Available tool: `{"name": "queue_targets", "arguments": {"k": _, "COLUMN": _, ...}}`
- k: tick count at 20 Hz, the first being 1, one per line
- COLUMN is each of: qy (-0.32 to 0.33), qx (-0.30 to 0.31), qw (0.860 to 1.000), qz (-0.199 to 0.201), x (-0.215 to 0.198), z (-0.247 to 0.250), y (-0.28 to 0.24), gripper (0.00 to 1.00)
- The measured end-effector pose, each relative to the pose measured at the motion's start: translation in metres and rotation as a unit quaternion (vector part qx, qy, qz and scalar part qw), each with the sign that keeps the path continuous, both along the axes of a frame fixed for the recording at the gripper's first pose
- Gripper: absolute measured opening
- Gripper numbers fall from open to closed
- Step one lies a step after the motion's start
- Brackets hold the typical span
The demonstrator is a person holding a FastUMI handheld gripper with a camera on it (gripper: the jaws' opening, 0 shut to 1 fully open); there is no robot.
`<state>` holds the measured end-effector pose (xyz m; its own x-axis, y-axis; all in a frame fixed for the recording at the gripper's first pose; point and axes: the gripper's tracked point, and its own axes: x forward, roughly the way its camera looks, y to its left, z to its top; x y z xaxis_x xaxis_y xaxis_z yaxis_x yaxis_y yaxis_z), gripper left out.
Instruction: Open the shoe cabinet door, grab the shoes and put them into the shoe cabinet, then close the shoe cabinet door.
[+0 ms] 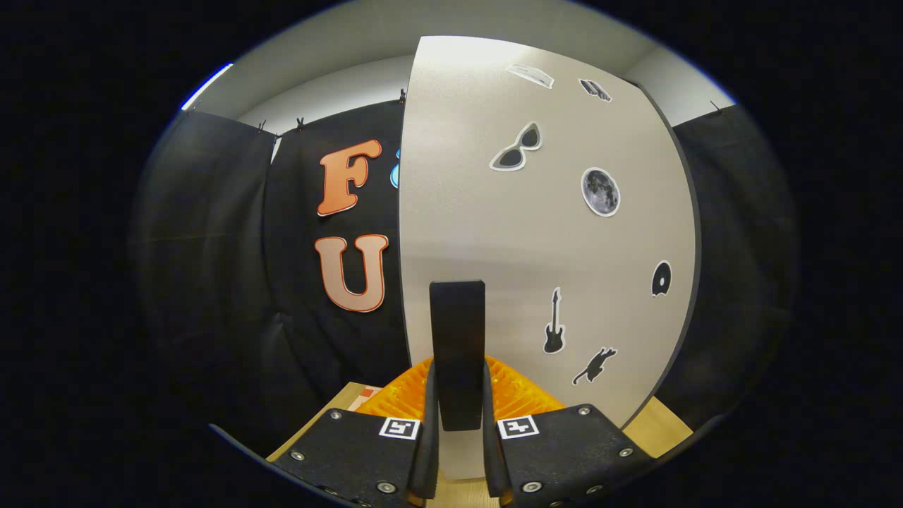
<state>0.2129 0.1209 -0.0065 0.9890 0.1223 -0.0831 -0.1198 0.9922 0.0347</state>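
Black cloth walls the booth on both sides, with a pale ceiling above. Standing ahead of the claw (458, 451) is the shoe cabinet door (494, 212), a light grey panel with a dark edge, dotted with stickers: sunglasses (516, 148), a moon (600, 191), a guitar (554, 323), a cat (595, 365) and a few smaller ones near the top and right edge. A black upright handle (458, 353) sits low on the door, and its lower part lies between the two fingers (425, 451), which are drawn close on either side of it. Whether both pads actually press on the handle I cannot tell, though the gap looks nearly taken up. Behind the fingers, a ribbed orange part of the claw shows on both sides of the handle. A light wooden bench (659, 427) shows below the door. The door's left edge stands out against the cloth.
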Motion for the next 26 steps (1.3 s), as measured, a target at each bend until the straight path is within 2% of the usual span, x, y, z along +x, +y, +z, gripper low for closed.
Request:
{"name": "queue_targets", "arguments": {"k": 8, "qy": 0.004, "qx": 0.008, "qw": 1.0, "qz": -0.019, "x": -0.048, "z": -0.001, "y": -0.033, "gripper": 0.25}}
{"name": "queue_targets", "arguments": {"k": 19, "qy": 0.01, "qx": 0.026, "qw": 0.999, "qz": -0.035, "x": -0.077, "z": -0.004, "y": -0.063, "gripper": 0.23}}
{"name": "queue_targets", "arguments": {"k": 23, "qy": 0.012, "qx": 0.034, "qw": 0.999, "qz": -0.041, "x": -0.1, "z": -0.004, "y": -0.09, "gripper": 0.17}}
{"name": "queue_targets", "arguments": {"k": 26, "qy": 0.012, "qx": 0.031, "qw": 0.998, "qz": -0.054, "x": -0.111, "z": -0.006, "y": -0.11, "gripper": 0.17}}
